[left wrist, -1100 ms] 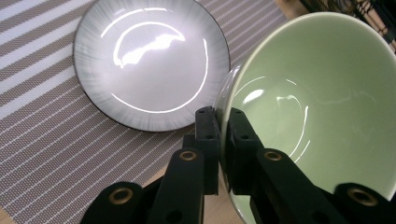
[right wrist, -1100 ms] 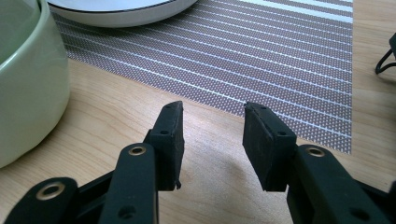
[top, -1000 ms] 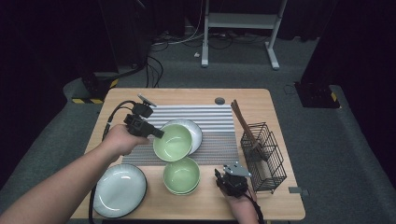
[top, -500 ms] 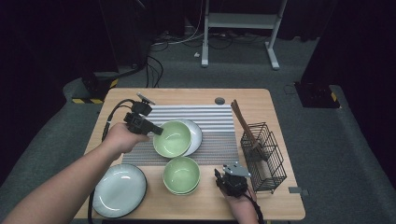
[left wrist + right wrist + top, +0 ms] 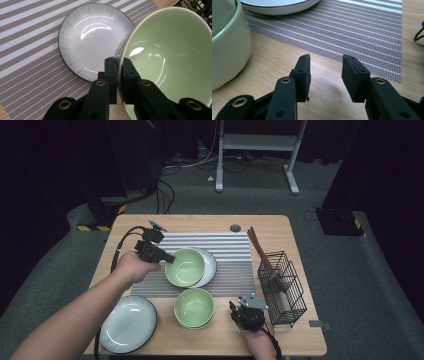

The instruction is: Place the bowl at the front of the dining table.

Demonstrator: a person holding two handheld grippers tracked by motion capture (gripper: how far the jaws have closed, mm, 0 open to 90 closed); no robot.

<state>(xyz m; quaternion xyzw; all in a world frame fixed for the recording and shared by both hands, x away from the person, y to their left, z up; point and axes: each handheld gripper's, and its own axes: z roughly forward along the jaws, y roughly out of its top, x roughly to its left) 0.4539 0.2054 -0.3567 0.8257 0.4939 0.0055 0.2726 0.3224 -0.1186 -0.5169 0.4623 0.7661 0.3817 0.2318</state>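
Note:
My left gripper (image 5: 169, 259) (image 5: 119, 65) is shut on the rim of a pale green bowl (image 5: 185, 266) (image 5: 170, 55), one pad inside and one outside. The bowl hangs tilted over a white, dark-rimmed plate (image 5: 210, 265) (image 5: 92, 37) that lies on the striped placemat (image 5: 230, 245) (image 5: 25, 50). My right gripper (image 5: 239, 309) (image 5: 325, 67) rests near the table's front edge, open with nothing between its jaws, just short of the mat (image 5: 362, 32). A second green bowl (image 5: 194, 307) (image 5: 227, 50) stands to its left.
A larger grey plate (image 5: 127, 323) sits at the front left of the wooden table (image 5: 300, 340). A black wire basket (image 5: 282, 290) stands at the right, with wooden utensils (image 5: 260, 250) leaning out of it. Cables trail off the left side.
The green bowl in my left gripper has edged slightly up the picture over the white plate. My right gripper has stayed where it was.

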